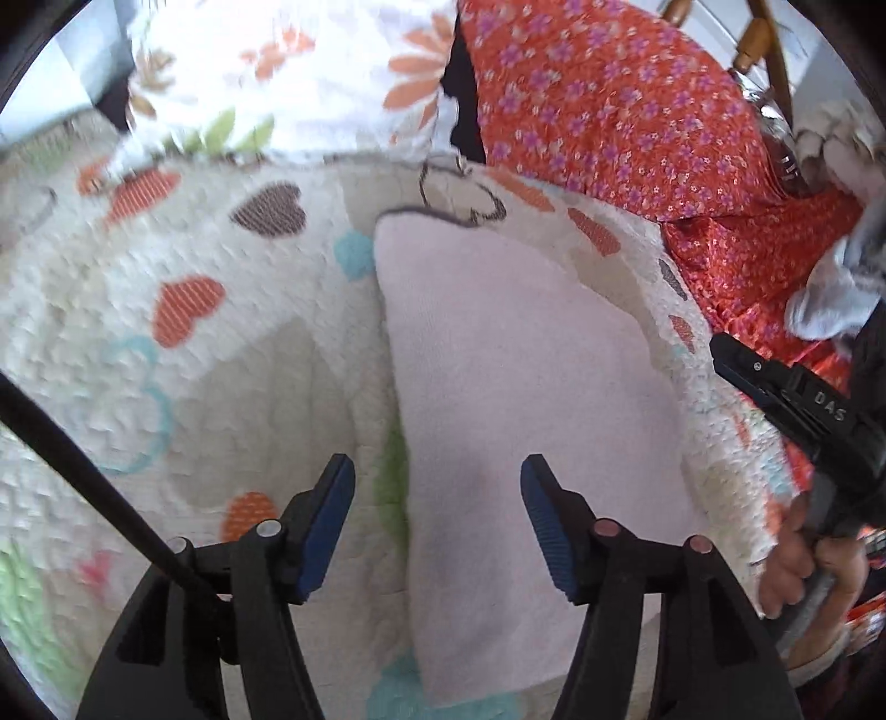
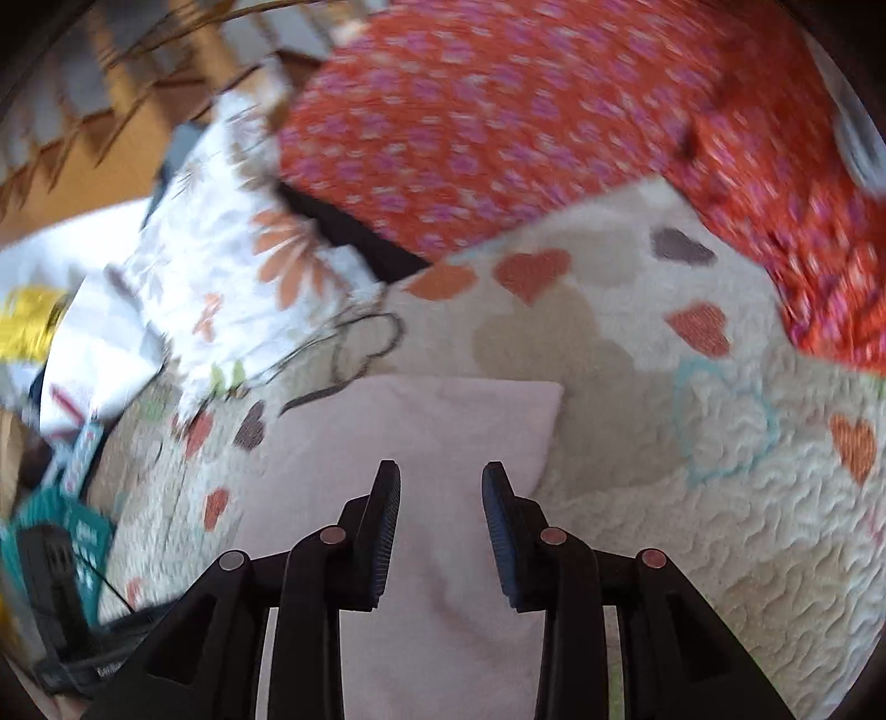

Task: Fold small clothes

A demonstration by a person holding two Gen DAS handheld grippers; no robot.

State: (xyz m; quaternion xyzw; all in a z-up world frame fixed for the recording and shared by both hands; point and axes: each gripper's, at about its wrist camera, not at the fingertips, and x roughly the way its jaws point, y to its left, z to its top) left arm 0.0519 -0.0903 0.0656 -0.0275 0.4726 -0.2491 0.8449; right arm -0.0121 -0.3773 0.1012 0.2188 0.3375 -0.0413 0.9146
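Observation:
A pale pink folded cloth [image 1: 515, 387] lies flat on a cream quilt with hearts [image 1: 166, 332]. My left gripper [image 1: 437, 493] is open and empty, hovering over the cloth's near end. In the right wrist view the same pink cloth [image 2: 437, 432] lies on the quilt [image 2: 692, 471]. My right gripper [image 2: 441, 498] is open and empty above the cloth, fingers straddling its middle. The right gripper's black body [image 1: 803, 410] shows at the right edge of the left wrist view, held by a hand.
An orange-red floral fabric [image 1: 620, 111] lies at the back right, also in the right wrist view [image 2: 526, 111]. A white cloth with orange flowers [image 1: 288, 66] lies at the back. A grey-white garment [image 1: 830, 299] sits far right. Wooden chair parts [image 1: 764, 50] stand behind.

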